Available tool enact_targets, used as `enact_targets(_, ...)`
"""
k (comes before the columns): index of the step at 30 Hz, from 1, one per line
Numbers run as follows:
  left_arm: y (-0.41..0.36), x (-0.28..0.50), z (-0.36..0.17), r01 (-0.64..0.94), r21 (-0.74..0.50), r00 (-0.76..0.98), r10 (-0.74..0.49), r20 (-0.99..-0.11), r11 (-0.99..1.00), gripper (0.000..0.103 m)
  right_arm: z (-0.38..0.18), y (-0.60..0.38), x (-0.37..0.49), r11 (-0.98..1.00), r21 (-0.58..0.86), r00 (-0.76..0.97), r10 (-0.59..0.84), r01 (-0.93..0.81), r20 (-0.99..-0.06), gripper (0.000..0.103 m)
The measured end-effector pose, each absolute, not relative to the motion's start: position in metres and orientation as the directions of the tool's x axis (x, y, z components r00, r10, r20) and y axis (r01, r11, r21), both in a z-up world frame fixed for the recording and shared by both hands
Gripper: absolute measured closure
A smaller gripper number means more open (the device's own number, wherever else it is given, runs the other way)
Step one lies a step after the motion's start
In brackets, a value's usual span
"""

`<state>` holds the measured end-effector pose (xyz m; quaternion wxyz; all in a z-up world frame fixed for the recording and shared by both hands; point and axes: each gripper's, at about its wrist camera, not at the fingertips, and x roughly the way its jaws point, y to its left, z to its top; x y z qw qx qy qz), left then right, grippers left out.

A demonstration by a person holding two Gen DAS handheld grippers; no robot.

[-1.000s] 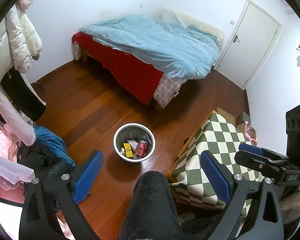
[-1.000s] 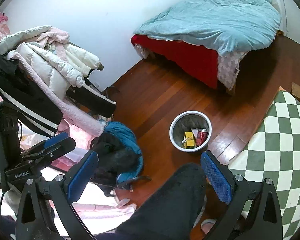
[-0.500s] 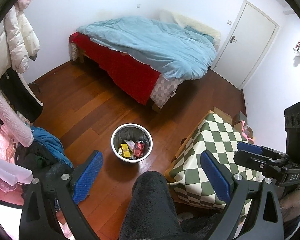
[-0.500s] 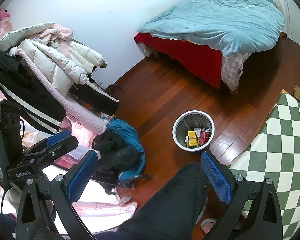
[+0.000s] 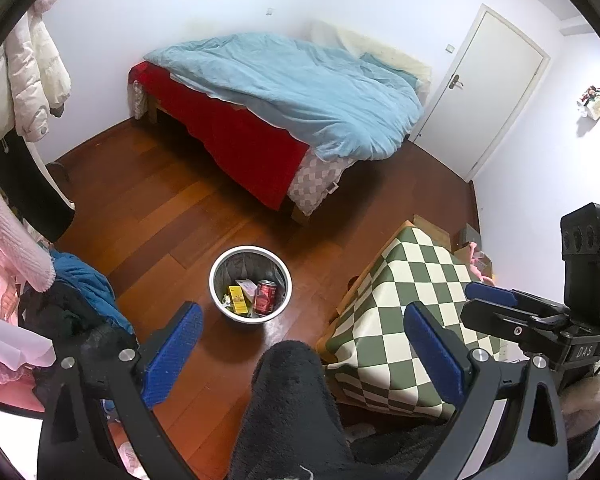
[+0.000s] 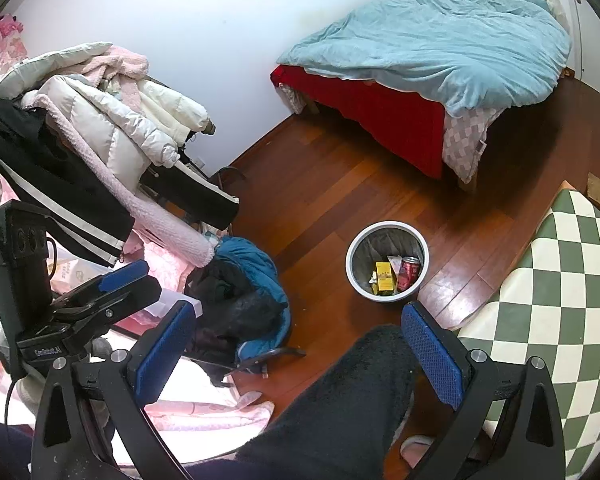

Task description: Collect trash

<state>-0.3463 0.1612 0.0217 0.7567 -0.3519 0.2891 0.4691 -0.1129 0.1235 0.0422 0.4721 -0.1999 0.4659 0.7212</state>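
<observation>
A round white-rimmed trash bin stands on the wooden floor; it also shows in the right wrist view. Inside lie a red can, a yellow box and some paper. The can and box also show in the right wrist view. My left gripper is open and empty, held high above the floor near the bin. My right gripper is open and empty too. Each gripper also appears at the other view's edge.
A bed with a blue duvet stands beyond the bin. A green-and-white checked table is to the right. Piled coats and clothes fill the left. The person's dark-clad leg is below. A white door is shut.
Both grippers have risen and pulled back slightly, so the bin looks smaller and farther. Both grippers stay open and empty.
</observation>
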Motion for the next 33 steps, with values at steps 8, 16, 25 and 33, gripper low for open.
enact_targets(8, 0.1600, -0.3456, 0.0242, -0.907, -0.276, 0.407, 0.503, -0.762, 0.317, 0.000, 0.0447, 0.1197, -0.1116, -0.135, 0.481, -0.481, 0.489, -0.866, -0.728, 0.000)
enact_targets(16, 0.1588, -0.3463, 0.0247, -0.901, -0.290, 0.423, 0.496, -0.758, 0.324, 0.000, 0.0450, 0.1183, -0.1139, -0.138, 0.479, -0.481, 0.486, -0.867, -0.730, 0.000)
enact_targets(25, 0.1578, -0.3458, 0.0249, -0.901, -0.289, 0.421, 0.498, -0.758, 0.323, 0.000, 0.0464, 0.1175, -0.1161, -0.147, 0.479, -0.486, 0.478, -0.865, -0.731, 0.000)
enact_targets(33, 0.1571, -0.3459, 0.0259, -0.901, -0.288, 0.422, 0.502, -0.755, 0.324, 0.000, 0.0465, 0.1175, -0.1172, -0.145, 0.480, -0.486, 0.479, -0.865, -0.731, 0.000)
